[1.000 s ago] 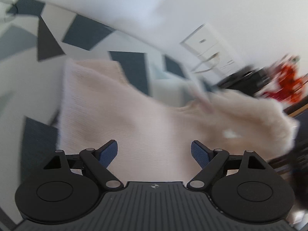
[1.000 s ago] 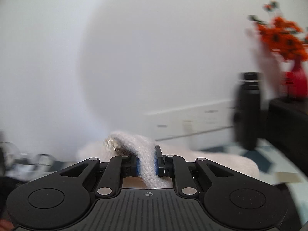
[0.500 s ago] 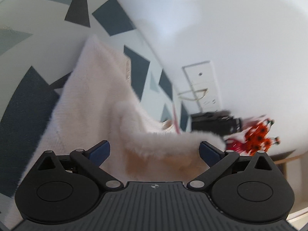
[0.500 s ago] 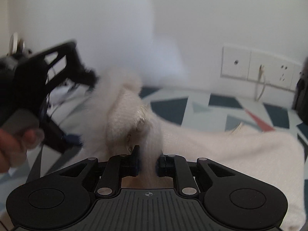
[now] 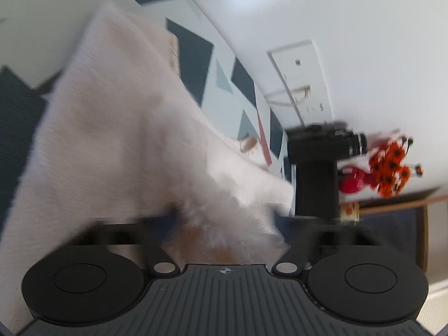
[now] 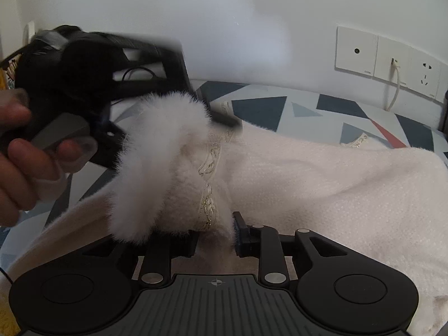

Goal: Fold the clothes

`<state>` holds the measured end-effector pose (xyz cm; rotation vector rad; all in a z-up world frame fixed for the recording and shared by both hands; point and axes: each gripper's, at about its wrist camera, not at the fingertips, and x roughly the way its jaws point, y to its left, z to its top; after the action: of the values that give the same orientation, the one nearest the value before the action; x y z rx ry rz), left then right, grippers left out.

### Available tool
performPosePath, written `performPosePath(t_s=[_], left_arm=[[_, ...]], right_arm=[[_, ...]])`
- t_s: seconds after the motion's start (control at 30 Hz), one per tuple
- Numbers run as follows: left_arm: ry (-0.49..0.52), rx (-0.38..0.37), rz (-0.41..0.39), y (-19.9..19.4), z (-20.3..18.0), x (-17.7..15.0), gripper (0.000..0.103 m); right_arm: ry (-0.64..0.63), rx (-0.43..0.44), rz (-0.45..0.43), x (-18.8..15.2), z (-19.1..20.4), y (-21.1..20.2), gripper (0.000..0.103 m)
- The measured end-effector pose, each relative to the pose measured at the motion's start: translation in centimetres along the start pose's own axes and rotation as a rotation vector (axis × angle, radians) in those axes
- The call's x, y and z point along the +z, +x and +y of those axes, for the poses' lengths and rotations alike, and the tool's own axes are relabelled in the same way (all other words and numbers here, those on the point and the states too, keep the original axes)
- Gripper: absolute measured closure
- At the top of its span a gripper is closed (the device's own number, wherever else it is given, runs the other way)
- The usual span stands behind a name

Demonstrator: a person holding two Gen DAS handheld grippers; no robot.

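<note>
Right wrist: our right tongs (image 6: 215, 238) parted around sweater (image 6: 322, 179) cuff, sweater spread on worktop (image 6: 260, 106). Left tongs (image 5: 224, 221) blurred, state unclear. Fold barely started; body unfolded.

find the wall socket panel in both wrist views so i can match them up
Left wrist: the wall socket panel is upper right of centre, tipped on end, with a cable looping from it.
Right wrist: the panel is at the upper right, level, with a white cable hanging from its middle plate.
Shared landmark: the cream sweater on the triangle-patterned cloth, below the panel in both.
</note>
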<state>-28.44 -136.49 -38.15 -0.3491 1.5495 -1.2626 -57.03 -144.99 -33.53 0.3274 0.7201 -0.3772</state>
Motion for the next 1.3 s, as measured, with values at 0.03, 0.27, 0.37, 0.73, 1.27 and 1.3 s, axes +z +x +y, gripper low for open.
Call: performPosePath(t_s=[0.03, 0.27, 0.37, 0.73, 1.27, 1.3], left_arm=[[0.037, 0.017, -0.025, -0.1, -0.7, 0.1, 0.089], [0.414, -0.062, -0.224, -4.7, -8.2, 1.3, 0.095], [0.546, -0.043, -0.230, -5.6, -9.3, 1.6, 0.095], [0.297, 0.228, -0.084, -4.8, -1.1, 1.3, 0.035], [0.579, 0.297, -0.176, -4.0, -4.5, -2.1, 0.095], [0.642, 0.289, -0.222, -4.7, -5.7, -1.8, 0.096]], right_arm=[[0.005, -0.005, -0.017, 0.1, 0.0, -0.2, 0.094], [0.049, 0.015, -0.253, 1.9, -0.2, -2.0, 0.093], [0.032, 0.007, -0.231, 2.3, -0.1, -0.9, 0.093], [-0.023, -0.021, -0.021, 0.1, -1.1, -0.5, 0.039], [0.123, -0.327, -0.071, -1.8, -8.6, -6.8, 0.043], [0.137, -0.341, -0.068, -1.8, -9.3, -6.3, 0.048]])
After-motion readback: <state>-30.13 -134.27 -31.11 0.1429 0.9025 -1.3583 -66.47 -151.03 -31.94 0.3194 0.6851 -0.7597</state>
